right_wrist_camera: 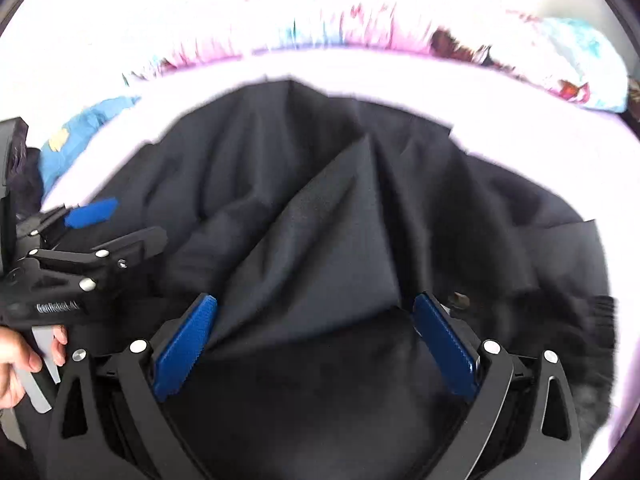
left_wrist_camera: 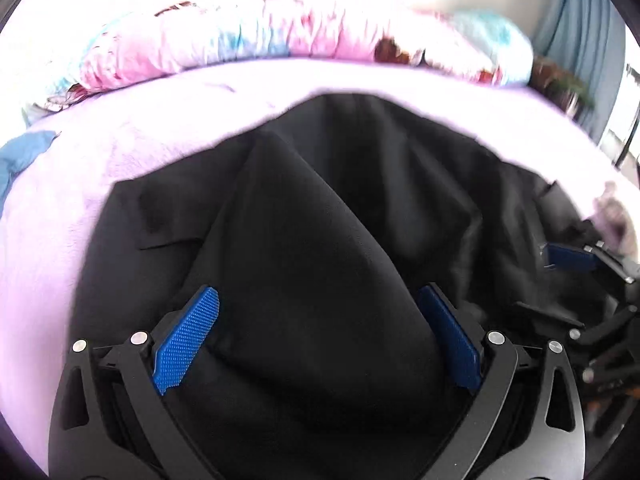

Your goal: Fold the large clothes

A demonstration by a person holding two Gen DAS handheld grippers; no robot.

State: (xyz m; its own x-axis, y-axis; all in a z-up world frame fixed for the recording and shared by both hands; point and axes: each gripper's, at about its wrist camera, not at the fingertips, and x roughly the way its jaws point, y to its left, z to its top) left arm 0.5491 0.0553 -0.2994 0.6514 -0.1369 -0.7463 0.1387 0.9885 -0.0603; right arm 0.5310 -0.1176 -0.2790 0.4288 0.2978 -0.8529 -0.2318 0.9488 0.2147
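A large black garment (left_wrist_camera: 320,220) lies rumpled on a pale lilac bed cover (left_wrist_camera: 80,184); it also fills the right wrist view (right_wrist_camera: 320,220). My left gripper (left_wrist_camera: 320,300) is open, its blue pads (left_wrist_camera: 188,336) wide apart over a raised fold of the black cloth. My right gripper (right_wrist_camera: 316,308) is open, its blue pads (right_wrist_camera: 186,348) on both sides of another raised fold. The right gripper shows at the right edge of the left wrist view (left_wrist_camera: 572,258). The left gripper shows at the left of the right wrist view (right_wrist_camera: 92,210), held by a hand (right_wrist_camera: 20,360).
A pink and blue patterned quilt (left_wrist_camera: 260,36) is bunched along the far side of the bed. A blue cloth (left_wrist_camera: 24,152) lies at the left edge of the bed. A blue curtain (left_wrist_camera: 580,32) hangs at the far right.
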